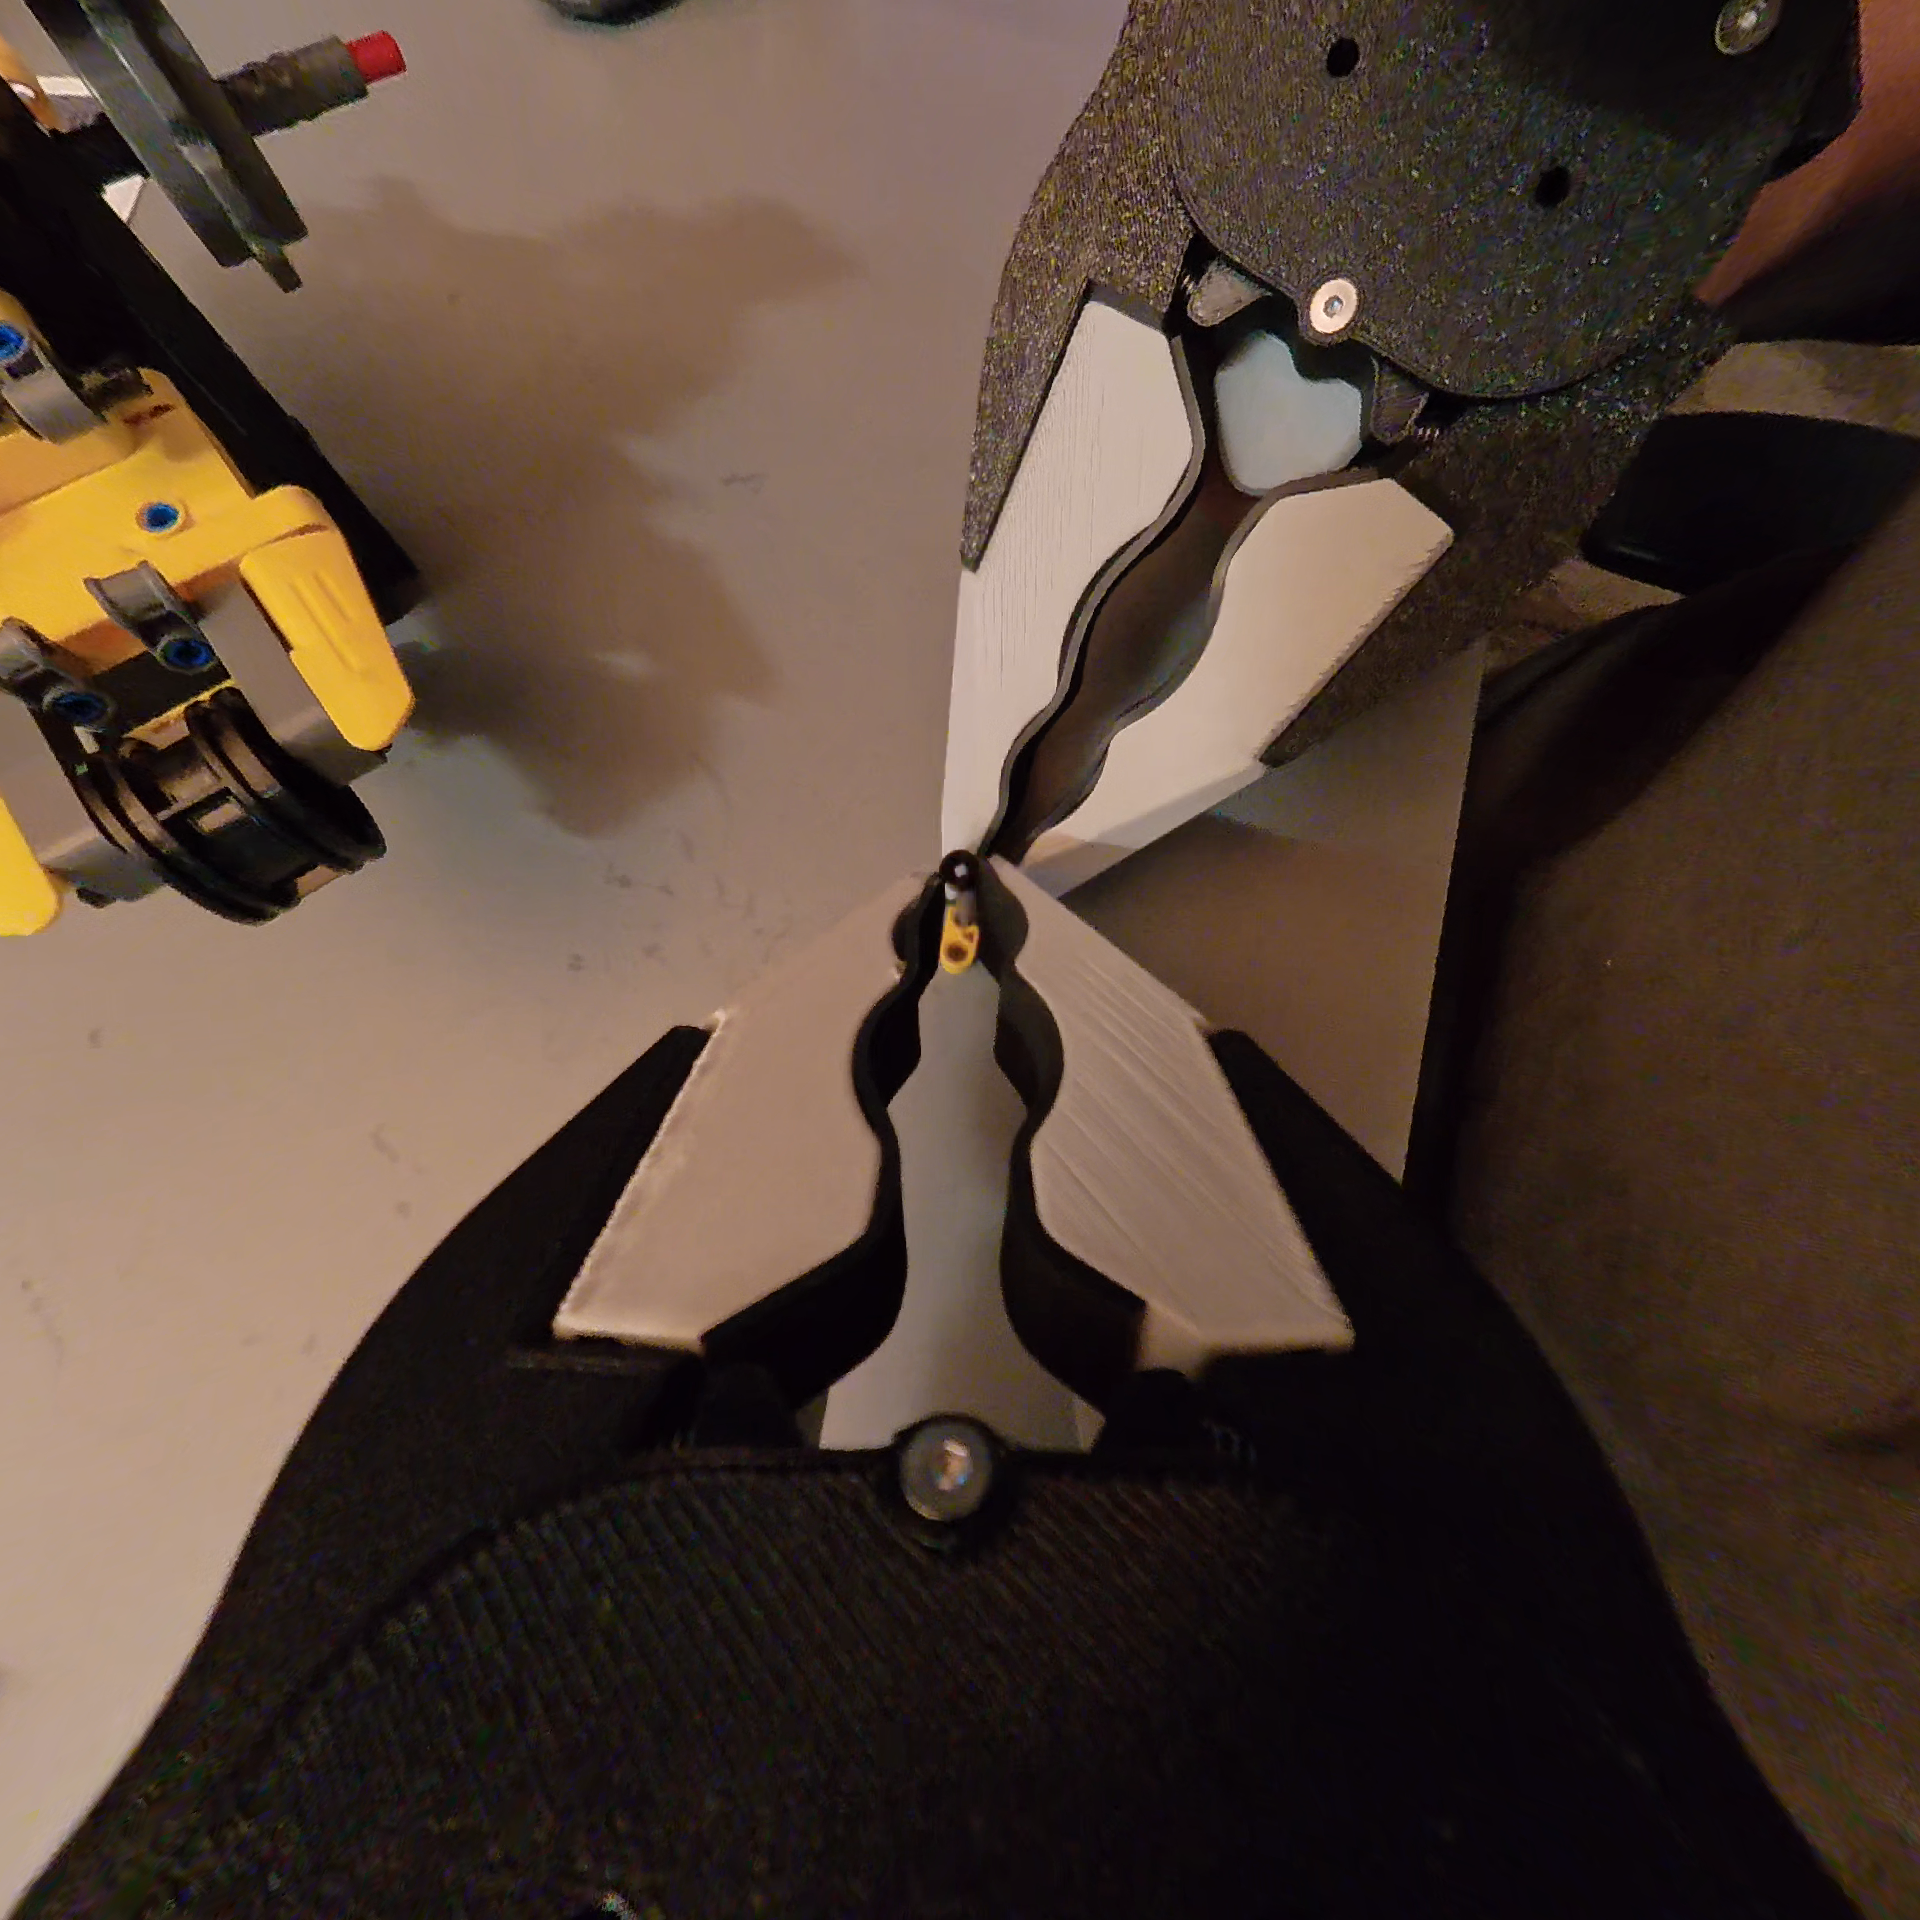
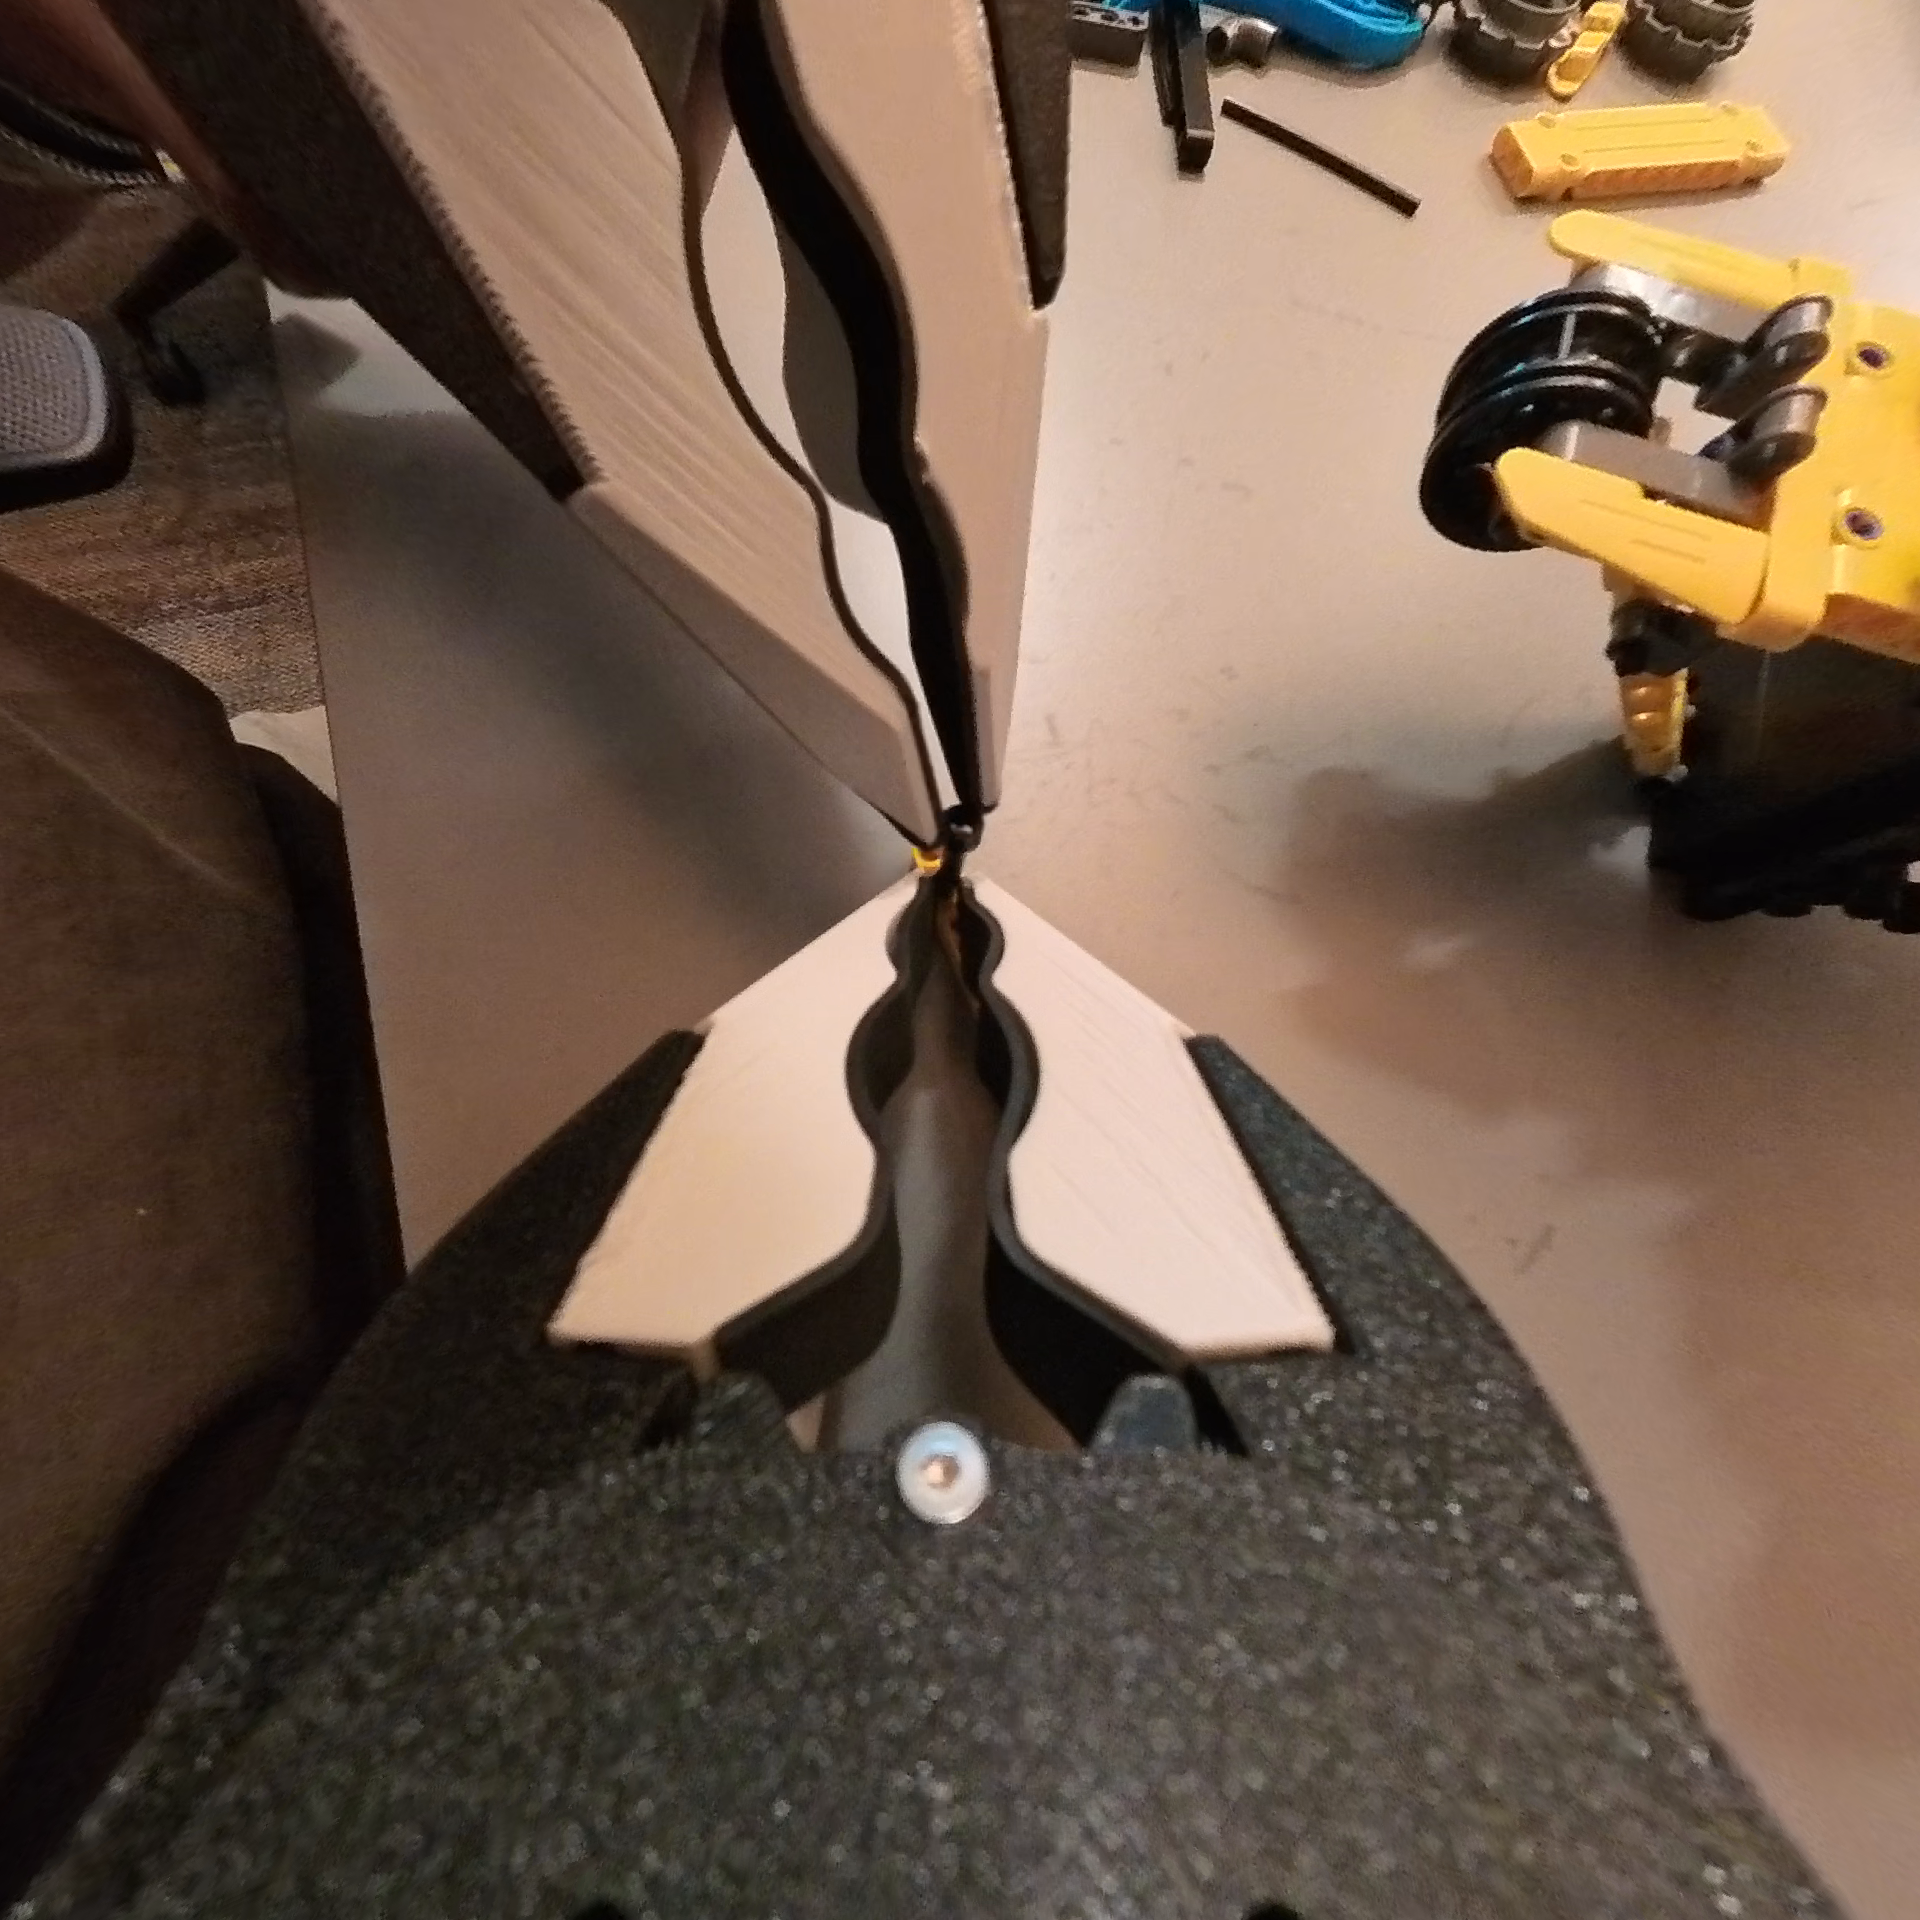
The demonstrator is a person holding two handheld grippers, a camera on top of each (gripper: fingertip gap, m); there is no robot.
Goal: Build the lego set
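A pale grey table [image 1: 623,1039] fills most of the room's working space, scuffed here and there and darkened by soft shadows, with a dark chair and brownish fabric along its near edge. On it sits a big yellow and black toy construction model [image 1: 156,623], built of plastic bricks, with black ringed wheels and blue pins, standing well apart from both tools. Farther back on the table lies a loose yellow panel [image 2: 1642,151], with a thin black rod [image 2: 1320,156] just beside it and a heap of blue, grey and black spare parts beyond, too blurred to sort out. Above the bare table the two black hand-held tools meet tip to tip. The left gripper [image 1: 961,914] has its pale fingers [image 1: 748,1143] drawn together at the tips, pinching a tiny yellow connector [image 1: 958,940] that carries a small grey and black pin [image 1: 958,883]. The right gripper [image 1: 997,842] comes in from above on the far side, its jaws also closed to a point, and its tips touch the black end of that pin; whether it truly grips the pin I cannot tell. From the right tool's own camera the little piece is only a speck of yellow and black between the two sets of tips, held up off the table
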